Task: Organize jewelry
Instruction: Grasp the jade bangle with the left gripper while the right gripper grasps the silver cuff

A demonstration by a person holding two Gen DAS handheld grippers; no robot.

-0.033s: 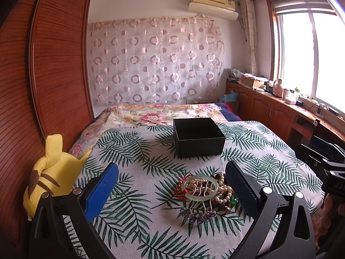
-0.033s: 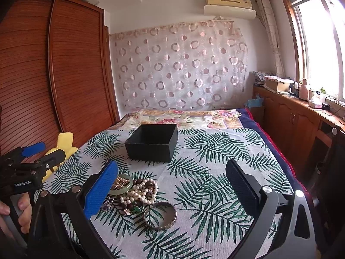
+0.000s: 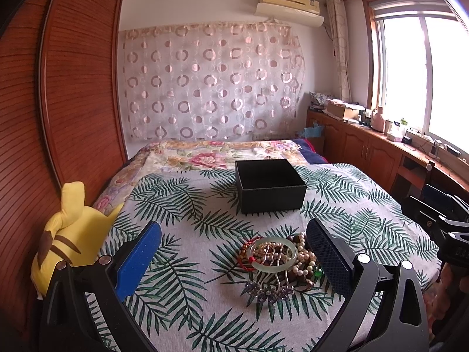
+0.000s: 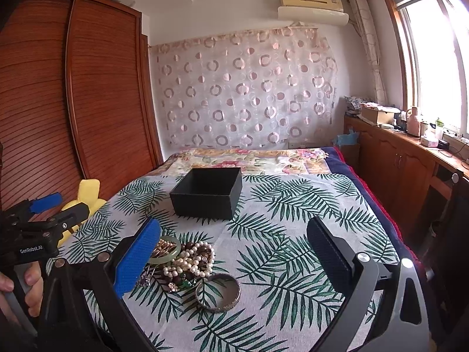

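1. Box [image 3: 271, 186], black, square, lid off, nothing seen inside; stands on the leaf-print bedspread [image 3: 181, 205] of the bed, taken here as landmark.
2. Jewelry pile [image 3: 278, 261]: lies on the bedspread, nearer the cameras than the box and apart from it.
3. Pale green bangle [image 3: 271, 253]: rests on top of the pile, on the side away from the window [image 3: 425, 73].
4. Pearl strands [image 4: 192, 259]: tangled with dark beads in the middle of the pile.
5. Metal bangle [image 4: 218, 293]: flat on the bedspread, at the pile's near edge, farthest from the box.
6. Hair comb with purple flowers [image 3: 269, 289]: near edge of the pile, prongs toward the box.
7. Left gripper [image 3: 234, 252]: jaws spread wide, holding nothing, pile between them toward the right finger.
8. Right gripper [image 4: 234, 252]: jaws spread wide, holding nothing, pile beside its blue finger.
9. Yellow plush toy [image 3: 70, 240]: at the bed's edge by the wardrobe [image 3: 73, 88], well apart from the box.
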